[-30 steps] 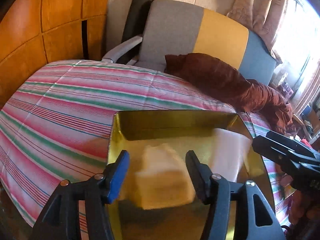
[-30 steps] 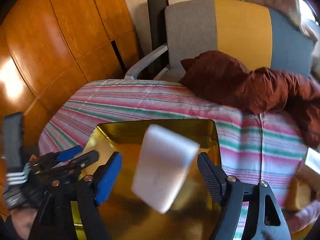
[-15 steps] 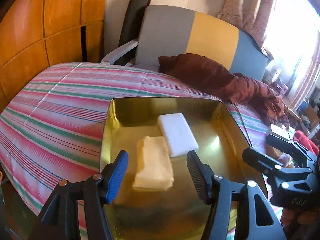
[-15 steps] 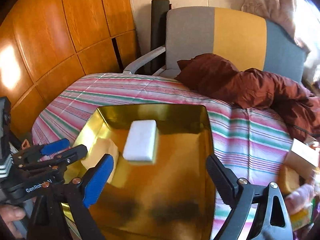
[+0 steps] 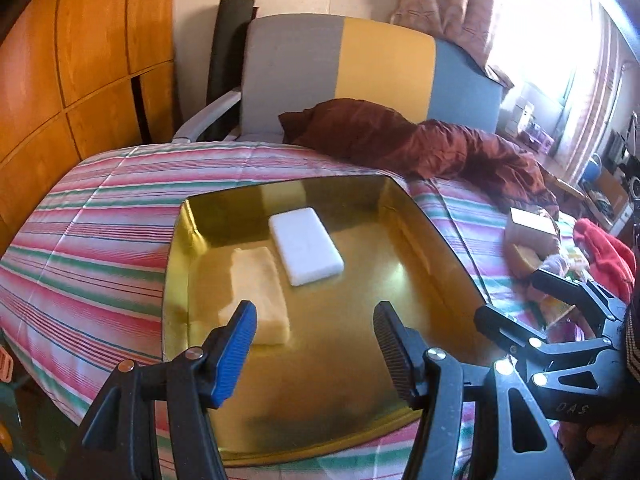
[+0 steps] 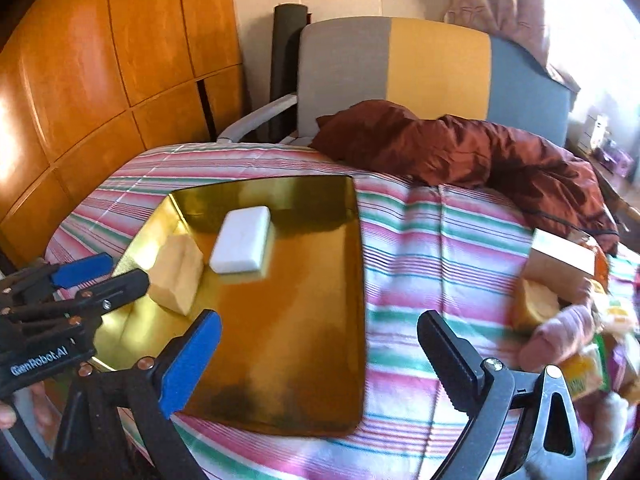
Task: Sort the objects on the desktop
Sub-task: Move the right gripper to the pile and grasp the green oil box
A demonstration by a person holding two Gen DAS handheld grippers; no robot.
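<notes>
A gold metal tray (image 5: 360, 352) lies on the striped tablecloth. In its far left part rest a white rounded block (image 5: 306, 246) and, beside it, a cream block (image 5: 256, 292). My left gripper (image 5: 314, 312) hovers over the tray's near half, open, with nothing between its fingers. In the right wrist view the white block (image 6: 242, 240) and cream block (image 6: 178, 276) sit in the tray (image 6: 288, 360). My right gripper (image 6: 320, 320) stands over the tray's right rim with its jaws opening and nothing between them. The left gripper (image 6: 126, 268) shows at the tray's left edge.
At the table's right edge lies a pile: a cardboard box (image 6: 560, 260), a pink soft thing (image 6: 560, 332) and a yellow-green packet (image 6: 584, 372). A maroon cloth (image 6: 460, 152) drapes from the chair (image 6: 400, 64) onto the table's far side. Wooden panels stand on the left.
The white block left the right jaws and the cream block the left jaws; both now lie in the tray. Both grippers pulled back toward the near edge. The right jaws widened.
</notes>
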